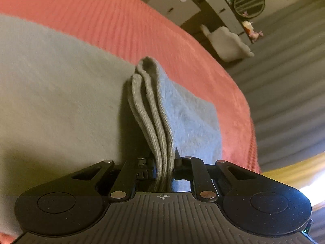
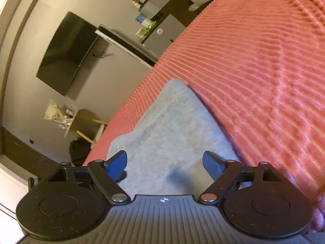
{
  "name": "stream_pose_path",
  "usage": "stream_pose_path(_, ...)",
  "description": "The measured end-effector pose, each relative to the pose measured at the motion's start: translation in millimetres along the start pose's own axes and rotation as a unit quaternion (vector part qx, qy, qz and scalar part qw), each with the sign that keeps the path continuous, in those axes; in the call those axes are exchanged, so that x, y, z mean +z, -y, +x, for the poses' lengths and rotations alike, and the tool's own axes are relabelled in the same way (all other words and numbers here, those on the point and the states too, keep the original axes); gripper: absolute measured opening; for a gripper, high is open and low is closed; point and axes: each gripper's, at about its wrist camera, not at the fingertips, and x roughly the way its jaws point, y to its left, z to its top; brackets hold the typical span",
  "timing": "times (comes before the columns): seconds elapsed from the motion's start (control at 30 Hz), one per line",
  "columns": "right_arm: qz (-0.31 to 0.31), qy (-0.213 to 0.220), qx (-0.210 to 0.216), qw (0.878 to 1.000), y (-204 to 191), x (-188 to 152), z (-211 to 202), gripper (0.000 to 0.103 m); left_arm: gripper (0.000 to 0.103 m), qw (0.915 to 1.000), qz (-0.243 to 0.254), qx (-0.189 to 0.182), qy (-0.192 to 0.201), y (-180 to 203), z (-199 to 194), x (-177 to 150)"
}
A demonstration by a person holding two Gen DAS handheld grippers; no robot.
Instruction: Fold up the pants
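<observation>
Nearest the lens in the left wrist view, the left gripper (image 1: 164, 162) is pinched tight on the ribbed grey cuffs (image 1: 150, 109) of the soft grey knit pants (image 1: 50, 93). Two or three ribbed bands are stacked between the jaws and rise up from them in a standing ridge. Holding the hems bunched together like this keeps the leg ends aligned, so they can probably be carried over as one layer for the next fold. To the right of the ridge a flap of the same grey fabric slopes down to the bed, and to the left the broad body of the pants lies flat across the coral-red ribbed bedspread (image 1: 113, 22). Beyond the bed's edge the far room shows a round dark mirror (image 1: 249, 2) and a pale stuffed toy (image 1: 227, 42) on the floor.

In the right wrist view, the right gripper (image 2: 165, 165) has its blue-padded fingers (image 2: 116, 165) spread wide with nothing between them. It hovers low over another part of the grey pants, which lies spread on the bedspread and tapers to a rounded end further away. The open jaws suggest this hand is free to steady or take a fresh hold on the cloth. Past the bed, a dark flat screen (image 2: 67, 55) hangs on the wall.
</observation>
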Motion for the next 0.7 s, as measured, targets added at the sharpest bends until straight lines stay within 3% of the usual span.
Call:
stream_pose_path(0.1,-0.009,-0.004,0.002,1.000,-2,-1,1,0.082,0.015,0.9970,0.044,0.061,0.015,-10,-21,2)
stream_pose_path(0.17,-0.018,-0.018,-0.014,1.000,-5,-1,8,0.082,0.017,0.9896,0.079,0.116,0.033,-20,-33,0)
stream_pose_path(0.2,-0.019,-0.028,-0.020,0.999,-6,-1,12,0.082,0.018,0.9884,0.079,0.126,0.032,-28,-36,-2)
stream_pose_path(0.33,-0.017,-0.053,-0.031,0.998,-7,-1,27,0.082,0.028,0.9960,0.014,0.079,0.039,-59,-41,-5)
stream_pose_path(0.4,-0.025,-0.059,-0.039,0.997,-10,-1,32,0.082,0.036,0.9960,0.011,0.073,0.049,-59,-41,1)
stream_pose_path(0.47,-0.036,-0.070,-0.043,0.996,-15,-3,37,0.082,0.055,0.9949,0.017,0.072,0.069,-56,-38,9)
stream_pose_path(0.53,-0.044,-0.080,-0.045,0.995,-17,-4,41,0.082,0.059,0.9958,0.007,0.055,0.073,-55,-29,22)
stream_pose_path(0.6,-0.048,-0.087,-0.053,0.994,-17,-4,45,0.082,0.058,0.9968,-0.019,0.034,0.070,-58,-17,34)
stream_pose_path(0.63,-0.049,-0.087,-0.056,0.993,-17,-5,46,0.082,0.046,0.9964,-0.031,0.026,0.074,-61,-13,37)
stream_pose_path(0.67,-0.049,-0.087,-0.059,0.993,-19,-5,48,0.082,0.020,0.9957,-0.035,0.025,0.082,-62,-13,39)
stream_pose_path(0.7,-0.050,-0.086,-0.060,0.993,-19,-5,49,0.082,0.020,0.9957,-0.027,0.023,0.086,-63,-16,40)
